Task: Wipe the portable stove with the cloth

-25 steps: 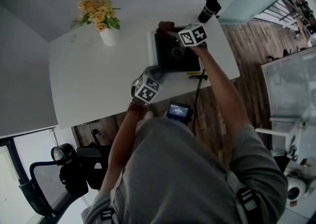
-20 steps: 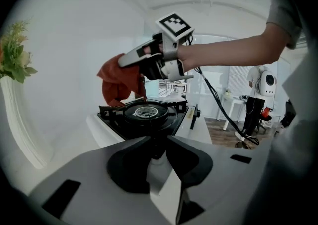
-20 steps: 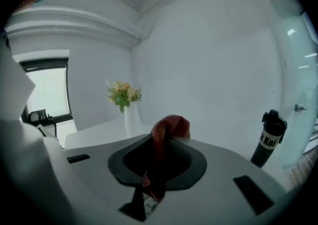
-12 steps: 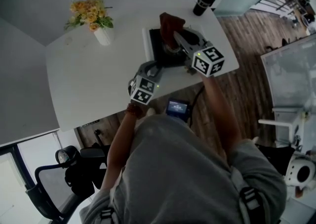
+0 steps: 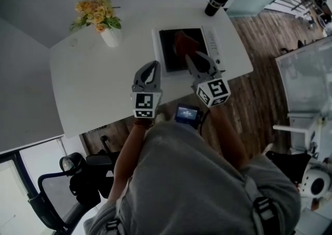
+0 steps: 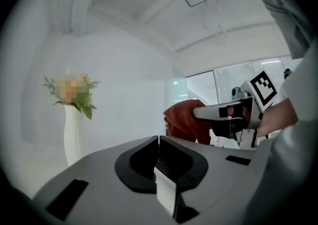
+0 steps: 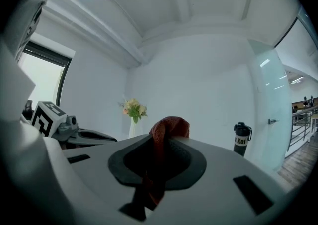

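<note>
Head view: right gripper clamped cloth over the stove; left gripper had just closed, empty. Wiping completeness was undeterminable.

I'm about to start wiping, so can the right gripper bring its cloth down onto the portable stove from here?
Probably yes: the right gripper holds the cloth over the portable stove, and nothing shows between them to block the way down.

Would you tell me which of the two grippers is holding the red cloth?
The right gripper, its fingers clamped on the rust-red cloth; the left gripper has just closed on nothing.
</note>
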Demonstrator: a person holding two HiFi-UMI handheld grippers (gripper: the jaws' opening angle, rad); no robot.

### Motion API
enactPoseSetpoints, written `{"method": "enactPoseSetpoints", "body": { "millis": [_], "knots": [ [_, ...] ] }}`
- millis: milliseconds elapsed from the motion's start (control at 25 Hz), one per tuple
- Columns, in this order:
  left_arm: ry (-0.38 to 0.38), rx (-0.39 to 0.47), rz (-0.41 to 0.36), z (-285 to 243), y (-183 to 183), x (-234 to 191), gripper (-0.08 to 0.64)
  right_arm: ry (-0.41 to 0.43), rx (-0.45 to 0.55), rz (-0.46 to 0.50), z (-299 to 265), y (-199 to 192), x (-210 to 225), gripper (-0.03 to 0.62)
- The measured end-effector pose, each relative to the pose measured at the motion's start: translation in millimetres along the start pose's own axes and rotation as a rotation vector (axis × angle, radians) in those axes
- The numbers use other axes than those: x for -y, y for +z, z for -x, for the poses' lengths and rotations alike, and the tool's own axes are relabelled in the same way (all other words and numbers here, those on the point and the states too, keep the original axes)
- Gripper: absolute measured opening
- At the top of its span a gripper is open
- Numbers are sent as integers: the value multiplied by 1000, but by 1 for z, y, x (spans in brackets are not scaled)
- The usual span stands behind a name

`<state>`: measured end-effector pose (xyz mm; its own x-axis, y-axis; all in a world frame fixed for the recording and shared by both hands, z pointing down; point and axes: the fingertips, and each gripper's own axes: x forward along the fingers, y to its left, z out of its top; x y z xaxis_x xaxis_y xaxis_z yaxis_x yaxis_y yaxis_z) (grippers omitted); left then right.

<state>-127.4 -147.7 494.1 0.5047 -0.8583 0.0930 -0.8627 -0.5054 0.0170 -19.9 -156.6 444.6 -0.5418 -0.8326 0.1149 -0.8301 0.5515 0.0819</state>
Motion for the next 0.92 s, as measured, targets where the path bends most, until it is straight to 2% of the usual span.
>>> {"method": "enactPoseSetpoints", "body": {
  "millis": [280, 920],
  "knots": [
    [-5, -58, -12, 0, -15, 3, 35, -8, -45, -49, 5, -20, -10, 58],
    [-23, -76, -5, 1, -24, 13, 34, 11, -81, -141, 19, -45, -16, 58]
  ]
}}
